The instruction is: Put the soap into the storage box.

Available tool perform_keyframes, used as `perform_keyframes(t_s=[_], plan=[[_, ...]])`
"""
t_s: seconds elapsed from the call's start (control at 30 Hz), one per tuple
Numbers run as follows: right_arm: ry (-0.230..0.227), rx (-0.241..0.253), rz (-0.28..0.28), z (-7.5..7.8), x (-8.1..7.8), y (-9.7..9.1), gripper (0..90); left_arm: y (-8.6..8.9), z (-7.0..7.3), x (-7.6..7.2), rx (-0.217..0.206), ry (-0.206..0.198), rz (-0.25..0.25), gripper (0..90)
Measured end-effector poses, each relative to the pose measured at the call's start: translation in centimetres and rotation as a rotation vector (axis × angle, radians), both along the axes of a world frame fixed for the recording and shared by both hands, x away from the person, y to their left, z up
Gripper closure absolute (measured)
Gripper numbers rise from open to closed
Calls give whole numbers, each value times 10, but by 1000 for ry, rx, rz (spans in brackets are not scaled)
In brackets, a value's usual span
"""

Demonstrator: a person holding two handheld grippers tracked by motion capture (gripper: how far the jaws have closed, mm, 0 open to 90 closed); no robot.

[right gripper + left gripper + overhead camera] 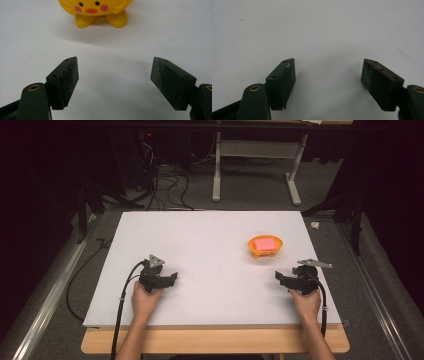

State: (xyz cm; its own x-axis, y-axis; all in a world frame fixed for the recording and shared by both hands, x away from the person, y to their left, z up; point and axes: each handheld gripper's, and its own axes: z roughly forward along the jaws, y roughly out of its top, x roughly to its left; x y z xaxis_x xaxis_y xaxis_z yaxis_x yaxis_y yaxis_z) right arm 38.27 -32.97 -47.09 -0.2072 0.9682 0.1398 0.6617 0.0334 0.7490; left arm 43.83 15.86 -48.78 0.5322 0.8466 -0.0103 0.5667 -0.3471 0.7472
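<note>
Left tool [173,276] low, jaws apart, empty. Right tool [278,276] low, jaws apart, empty. Tools point inward.

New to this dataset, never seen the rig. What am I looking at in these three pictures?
No robot arm here: a person stands at a white table with a hand-held two-jaw gripper in each hand. The high view looks down from above the person's side; the left gripper is at its left and the right gripper at its right. The other two pictures come from a camera riding on each gripper, looking along its black jaws. On the table stands an orange bowl shaped like a cartoon chick, with a pink block in it. The right gripper view shows the bowl's face and feet just ahead. Both grippers are open, with nothing between the jaws.
</note>
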Motion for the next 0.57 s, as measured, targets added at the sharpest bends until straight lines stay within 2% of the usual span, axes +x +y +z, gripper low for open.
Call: perform_keyframes(t_s=[0.03, 0.07, 0.1, 0.13, 0.27, 0.33, 0.57], plan=[[0, 0, 0, 0, 0, 0, 229, 0, 0, 0, 0, 0, 0, 281], [12, -30, -7, -5, 0, 0, 228, 0, 0, 0, 0, 0, 0, 280], [12, -30, -7, -5, 0, 0, 228, 0, 0, 0, 0, 0, 0, 280], [32, -66, -12, -9, 1, 3, 227, 0, 0, 0, 2, -1, 1, 280], [29, -181, -9, -11, 2, 14, 232, 0, 0, 0, 3, 0, 0, 279], [34, -167, -8, -11, 2, 12, 231, 0, 0, 0, 5, -1, 0, 278], [33, -166, -12, -11, 2, 12, 232, 0, 0, 0, 3, 0, 1, 276]])
